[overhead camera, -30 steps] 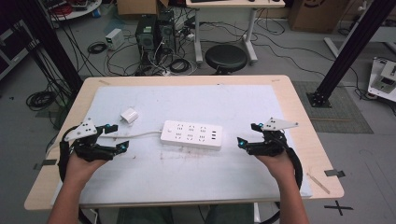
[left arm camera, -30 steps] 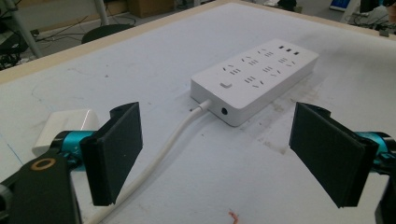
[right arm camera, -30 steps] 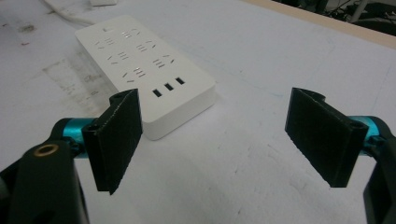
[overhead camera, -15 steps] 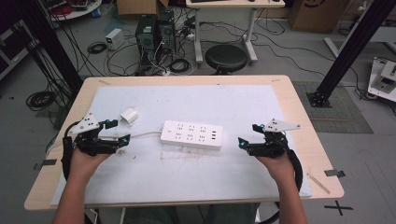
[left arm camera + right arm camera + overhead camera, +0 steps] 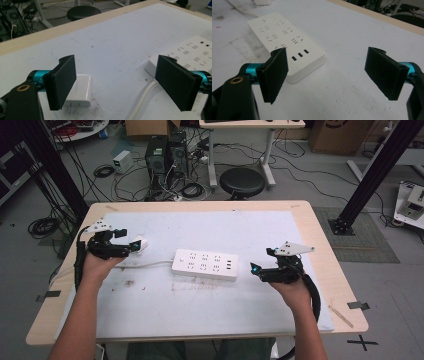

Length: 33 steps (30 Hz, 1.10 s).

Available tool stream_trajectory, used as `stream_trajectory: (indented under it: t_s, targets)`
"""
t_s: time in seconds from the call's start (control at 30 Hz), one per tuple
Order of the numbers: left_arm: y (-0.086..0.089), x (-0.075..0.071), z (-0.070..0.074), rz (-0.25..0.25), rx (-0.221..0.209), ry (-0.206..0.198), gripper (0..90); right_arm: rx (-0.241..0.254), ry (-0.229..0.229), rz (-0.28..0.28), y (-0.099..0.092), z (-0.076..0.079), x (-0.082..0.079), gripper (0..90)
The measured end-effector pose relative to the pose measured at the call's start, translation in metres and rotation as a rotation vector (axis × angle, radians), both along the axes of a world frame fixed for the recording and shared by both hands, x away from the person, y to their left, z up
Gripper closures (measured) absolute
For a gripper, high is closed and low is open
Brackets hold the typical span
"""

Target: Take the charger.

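left tool [image 5: 131, 243] advanced to charger [image 5: 79, 91], jaws apart | charger prongs face tool | right tool [image 5: 261, 266] jaws apart

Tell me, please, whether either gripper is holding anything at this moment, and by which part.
Nothing is held. The left gripper is open near the white charger; the right gripper is open beside the power strip.

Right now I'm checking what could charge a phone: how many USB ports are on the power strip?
3, side by side in a row on the power strip, at its end nearest the right gripper. Its side faces might hide more.
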<state>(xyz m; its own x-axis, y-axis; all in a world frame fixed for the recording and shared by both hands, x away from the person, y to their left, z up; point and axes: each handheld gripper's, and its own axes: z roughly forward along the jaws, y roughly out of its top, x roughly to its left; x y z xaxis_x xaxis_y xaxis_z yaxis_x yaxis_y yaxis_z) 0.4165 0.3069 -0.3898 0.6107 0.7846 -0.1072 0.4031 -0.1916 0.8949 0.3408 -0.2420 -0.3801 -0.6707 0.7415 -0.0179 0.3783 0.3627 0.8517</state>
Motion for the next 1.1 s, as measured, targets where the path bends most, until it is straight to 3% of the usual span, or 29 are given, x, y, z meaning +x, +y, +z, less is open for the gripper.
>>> stream_trajectory:
  t_s: [0.17, 0.2, 0.37, 0.4, 0.47, 0.57, 0.7, 0.83, 0.9, 0.93, 1.1]
  targets:
    - [0.004, 0.01, -0.009, 0.016, 0.03, 0.029, 17.3, -0.016, 0.009, 0.005, 0.001, -0.001, -0.001, 19.4]
    - [0.002, 0.01, -0.008, 0.033, 0.063, 0.032, 17.3, -0.017, 0.011, 0.004, 0.001, -0.001, -0.001, 19.4]
    - [-0.001, 0.004, 0.002, 0.047, 0.076, -0.014, 18.3, -0.022, 0.017, 0.001, 0.003, -0.003, -0.001, 19.4]
    - [-0.001, 0.003, 0.003, 0.059, 0.096, -0.013, 18.3, -0.02, 0.023, 0.002, 0.003, -0.004, -0.001, 19.4]
    - [0.0, 0.003, 0.002, 0.067, 0.098, -0.001, 18.3, -0.022, 0.024, 0.005, 0.004, -0.005, 0.0, 19.4]
    - [-0.001, 0.006, -0.001, 0.053, 0.115, 0.012, 18.3, -0.027, 0.025, 0.015, 0.007, -0.008, 0.002, 19.4]
    - [0.001, 0.02, -0.02, 0.075, 0.123, 0.062, 18.2, -0.036, 0.034, 0.018, 0.011, -0.01, 0.004, 19.4]
    - [0.001, 0.03, -0.033, 0.099, 0.105, 0.065, 18.3, -0.042, 0.026, 0.029, 0.011, -0.01, 0.004, 19.4]
    - [0.001, 0.03, -0.033, 0.099, 0.105, 0.065, 18.3, -0.038, 0.027, 0.025, 0.011, -0.01, 0.003, 19.4]
    - [0.0, 0.036, -0.043, 0.099, 0.127, 0.084, 18.2, -0.034, 0.025, 0.023, 0.01, -0.01, 0.001, 19.4]
    - [0.002, 0.041, -0.052, 0.103, 0.133, 0.104, 18.3, -0.026, 0.027, 0.017, 0.008, -0.011, -0.003, 19.4]
